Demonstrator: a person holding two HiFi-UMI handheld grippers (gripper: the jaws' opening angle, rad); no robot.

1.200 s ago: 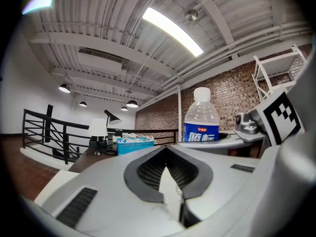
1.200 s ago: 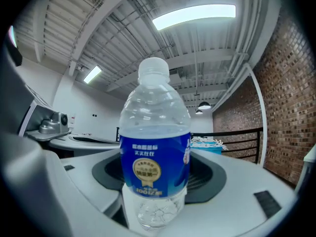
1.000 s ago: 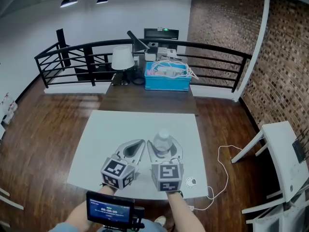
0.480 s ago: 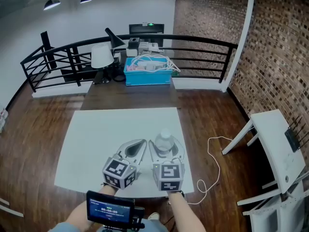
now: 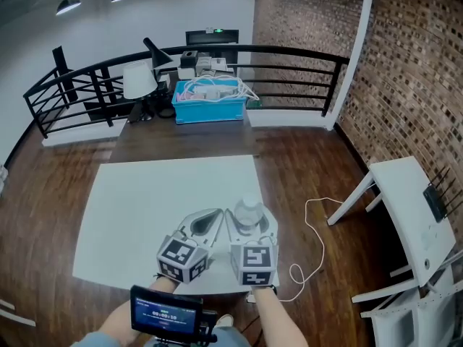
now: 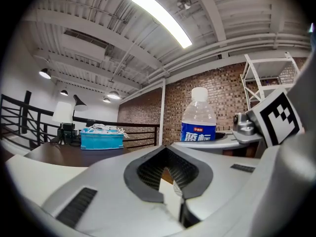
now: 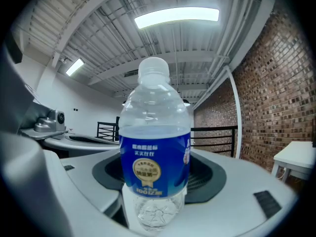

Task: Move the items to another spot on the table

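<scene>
Moved: water bottle (image 5: 250, 210) now nearer right edge of table (image 5: 137, 208) | right gripper (image 5: 252, 224): clamped on upright bottle, carrying it for relocation | left gripper (image 5: 215, 215): jaws together, empty, idle alongside

Blue label (image 7: 154, 164) of water bottle (image 7: 154, 98): white Chinese characters are printed in rows; under the gold round seal, "100" can be read, and the rest is too small.
Screen (image 5: 165, 314), 6 o'clock in head view: timer-like digits are shown but cannot be read.
</scene>
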